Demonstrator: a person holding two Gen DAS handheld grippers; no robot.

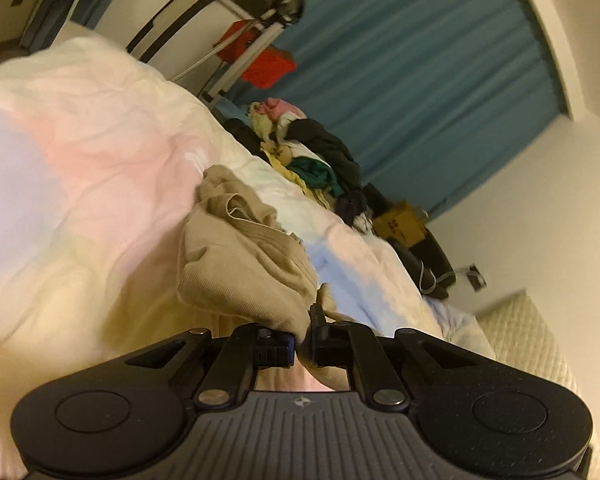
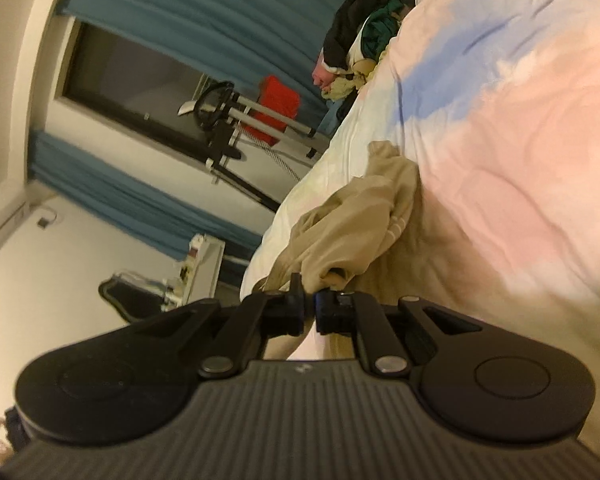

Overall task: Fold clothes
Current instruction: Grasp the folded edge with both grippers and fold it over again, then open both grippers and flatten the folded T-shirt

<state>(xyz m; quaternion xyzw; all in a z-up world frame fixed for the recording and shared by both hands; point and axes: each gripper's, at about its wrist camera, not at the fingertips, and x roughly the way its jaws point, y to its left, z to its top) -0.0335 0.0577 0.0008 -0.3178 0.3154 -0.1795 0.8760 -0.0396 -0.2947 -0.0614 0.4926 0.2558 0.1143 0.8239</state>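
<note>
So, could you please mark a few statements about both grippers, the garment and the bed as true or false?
1. The left gripper is shut on the beige garment. True.
2. The right gripper is open and holds nothing. False: its jaws are closed on a bunched edge of the beige garment.
3. The beige garment lies neatly folded. False: it is crumpled and bunched between the two grippers.
4. A pile of mixed clothes sits further along the bed. True.
5. The bed cover is plain dark blue. False: it is pale, with pink, blue and yellowish patches.
6. The curtains are blue. True.
</note>
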